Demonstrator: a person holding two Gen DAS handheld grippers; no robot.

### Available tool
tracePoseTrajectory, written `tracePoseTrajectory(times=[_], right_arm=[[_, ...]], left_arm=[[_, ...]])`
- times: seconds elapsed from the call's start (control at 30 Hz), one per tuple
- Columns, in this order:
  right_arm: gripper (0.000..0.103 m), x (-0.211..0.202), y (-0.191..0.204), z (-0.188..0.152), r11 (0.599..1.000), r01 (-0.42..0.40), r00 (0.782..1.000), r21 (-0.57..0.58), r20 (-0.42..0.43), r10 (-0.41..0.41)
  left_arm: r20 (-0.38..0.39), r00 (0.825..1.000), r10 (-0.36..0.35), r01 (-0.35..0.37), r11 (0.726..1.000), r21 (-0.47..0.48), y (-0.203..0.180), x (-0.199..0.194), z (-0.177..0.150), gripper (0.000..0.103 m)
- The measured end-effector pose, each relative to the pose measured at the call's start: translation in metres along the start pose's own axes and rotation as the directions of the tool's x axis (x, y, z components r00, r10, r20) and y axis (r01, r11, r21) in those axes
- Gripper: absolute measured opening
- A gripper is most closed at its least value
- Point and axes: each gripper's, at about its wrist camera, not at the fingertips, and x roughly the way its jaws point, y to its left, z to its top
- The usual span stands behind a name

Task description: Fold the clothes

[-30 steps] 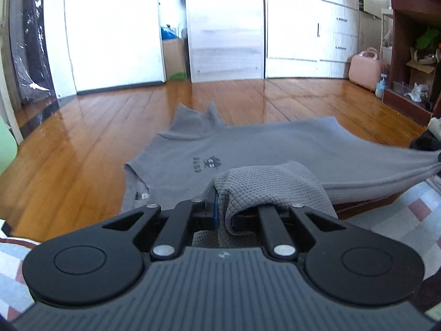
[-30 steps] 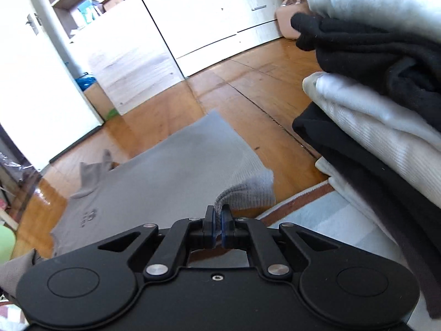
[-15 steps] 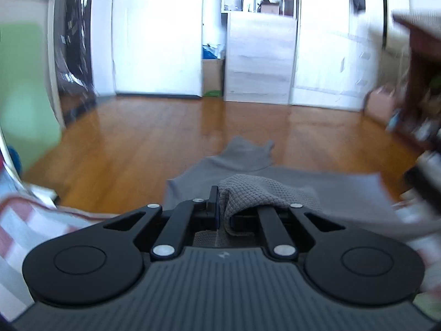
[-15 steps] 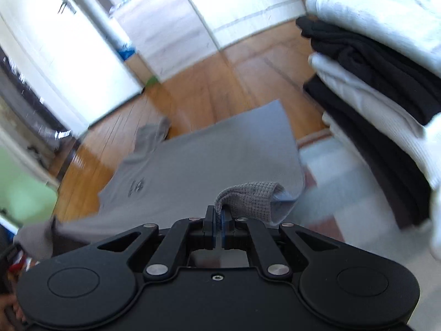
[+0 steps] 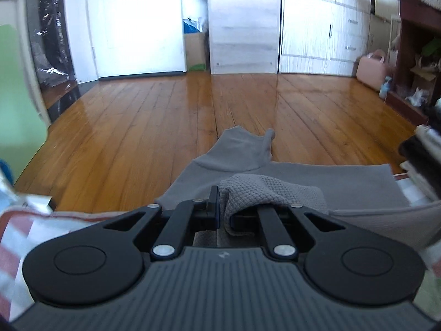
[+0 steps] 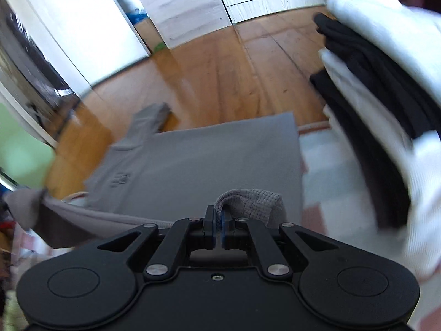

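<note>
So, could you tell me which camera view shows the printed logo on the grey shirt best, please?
The right wrist view: the grey shirt lies spread below the camera, and its dark printed logo shows near the left edge, though blurred. In the left wrist view the logo is hidden behind the left tongs and the bunched fabric they grip.

floor (image 5: 154, 115) – glossy wood planks | far wall – white wardrobe (image 5: 314, 24), door (image 5: 132, 24) | right – dark shelf unit (image 5: 410, 41)

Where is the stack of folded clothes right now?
In the right wrist view, the stack of folded clothes stands at the right side, beside the grey shirt.
</note>
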Motion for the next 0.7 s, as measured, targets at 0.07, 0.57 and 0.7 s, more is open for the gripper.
tracePoseTrajectory(times=[0.07,0.57,0.7], right_arm=[[0.005,0.01,0.012,0.023,0.999,0.026,0.999,-0.035,-0.033,-0.027],[0.004,0.155,-0.006,0.107,0.977,0.207,0.954,-0.05,-0.213,-0.213],[0.004,0.181,-0.01,0.128,0.967,0.245,0.933,-0.072,-0.253,-0.255]], left_arm=[[-0.007,1.0,0.016,-0.016,1.0,0.026,-0.008,0.027,0.014,0.006],[-0.075,0.997,0.015,-0.008,0.996,0.094,-0.042,0.209,0.049,0.006],[-0.088,0.996,-0.002,0.01,0.995,0.096,-0.049,0.231,0.053,0.007]])
